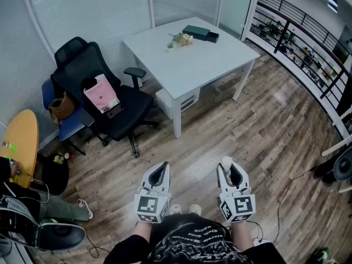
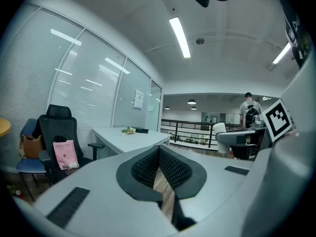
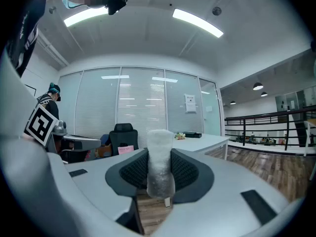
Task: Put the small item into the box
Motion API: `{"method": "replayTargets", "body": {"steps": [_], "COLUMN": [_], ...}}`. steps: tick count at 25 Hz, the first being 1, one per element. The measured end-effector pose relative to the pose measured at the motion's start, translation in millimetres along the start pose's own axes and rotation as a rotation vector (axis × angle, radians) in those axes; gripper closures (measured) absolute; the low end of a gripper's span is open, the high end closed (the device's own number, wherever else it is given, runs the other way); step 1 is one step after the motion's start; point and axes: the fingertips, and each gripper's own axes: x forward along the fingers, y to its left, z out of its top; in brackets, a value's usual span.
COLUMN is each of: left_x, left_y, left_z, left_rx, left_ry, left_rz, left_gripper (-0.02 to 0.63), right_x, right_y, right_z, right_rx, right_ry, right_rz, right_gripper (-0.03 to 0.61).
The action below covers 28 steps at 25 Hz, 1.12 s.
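Gripping the small white fuzzy item (image 3: 160, 171) upright, your right claw (image 3: 160, 154) is clamped on its sides, and the item's top pokes above the jaws. Your left claw (image 2: 159, 154) is just beside it, jaws together with nothing between. Both are well apart from the white counter (image 1: 187, 70). At the counter's far edge lie the dark box (image 1: 196, 32), a small black case (image 1: 212, 37) and a flower sprig (image 1: 180, 39). A black office chair (image 1: 93, 81) stands beside the counter.

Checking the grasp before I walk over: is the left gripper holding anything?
No, the left gripper is empty, its jaws meeting at the tips with nothing between them.
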Motion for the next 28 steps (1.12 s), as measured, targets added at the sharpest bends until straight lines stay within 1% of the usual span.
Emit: {"method": "replayTargets", "body": {"steps": [6,10,14,17,20,24,26,28], "left_x": [3,9,8,10,9,8,10,14], "left_y": [5,8,-2,-9,-13,-7,1,9], "left_z": [2,-2,-15,-20,-25,-27,-27,-28], "left_rx": [-0.033,-0.049,-0.045,-0.032,-0.046,-0.058,-0.052,-0.067], "left_ry": [0.002,0.019,0.063,0.071,0.078,0.083,0.078,0.075], "left_rz": [-0.005,-0.014,-0.066,-0.101,-0.126,-0.158,-0.166,-0.167], "left_gripper": [0.595,0.595,0.595,0.595,0.595,0.595,0.595,0.595], "right_x": [4,11,8,6,4,8,14,19], "right_y": [5,10,14,14,14,22,28,31], "right_z": [-3,-8,-11,-15,-20,-22,-24,-25], "right_rx": [0.005,0.02,0.056,0.083,0.109,0.091,0.063,0.021], "right_ry": [0.02,0.033,0.035,0.032,0.039,0.05,0.066,0.087], "right_rz": [0.005,0.03,0.039,0.039,0.032,0.013,0.007,-0.003], "right_gripper": [0.44,0.44,0.437,0.437,0.436,0.436,0.437,0.437]}}
